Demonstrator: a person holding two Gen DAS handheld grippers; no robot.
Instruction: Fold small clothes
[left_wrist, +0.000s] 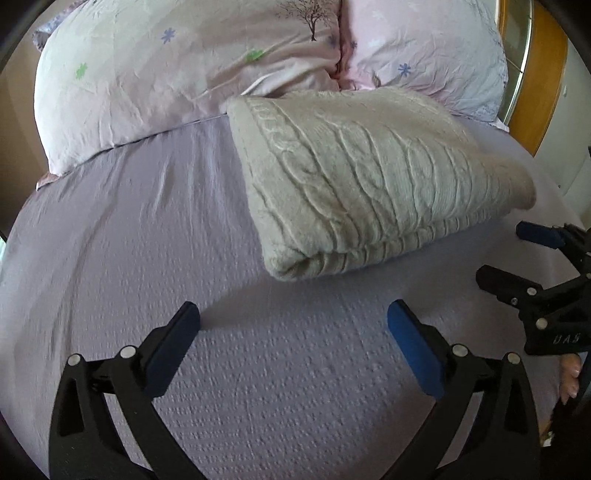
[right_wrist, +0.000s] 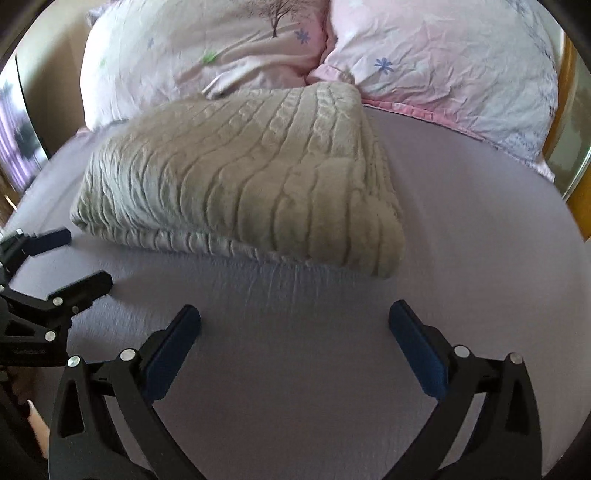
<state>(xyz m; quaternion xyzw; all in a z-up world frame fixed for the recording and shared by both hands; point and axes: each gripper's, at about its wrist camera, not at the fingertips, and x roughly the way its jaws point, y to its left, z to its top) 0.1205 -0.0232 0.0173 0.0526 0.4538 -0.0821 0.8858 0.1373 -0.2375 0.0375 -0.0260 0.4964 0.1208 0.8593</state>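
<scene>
Two views, left wrist first: we see a folded cream cable-knit sweater (left_wrist: 354, 177) lying on the lilac bedsheet (left_wrist: 122, 240), its far edge against the two floral pillows (left_wrist: 155, 74).
Sweater look, left view: thick, fuzzy, folded into a rough rectangle, the rolled fold edge nearest us.
Sweater axis, left view: we read the long side running from upper left to lower right, cable ribs crossing it.
Left gripper (left_wrist: 293, 317): we hold it low over bare sheet, just short of the sweater's near corner; blue pads spread wide, nothing between them.
Right gripper (left_wrist: 498, 254), left view: it enters from the right edge beside the sweater's right end, fingers parted and empty.

Sweater look, right view: we see the sweater (right_wrist: 251, 173) as the same plump bundle, layered edges facing us.
Sweater axis, right view: long side runs left to right, tilting away toward the pillows (right_wrist: 443, 66).
Right gripper (right_wrist: 294, 317), own view: hovering above the sheet (right_wrist: 461, 240) near the sweater's front edge, pads wide apart.
Left gripper (right_wrist: 85, 254), right view: at the left edge, near the sweater's left corner, fingers apart.
</scene>
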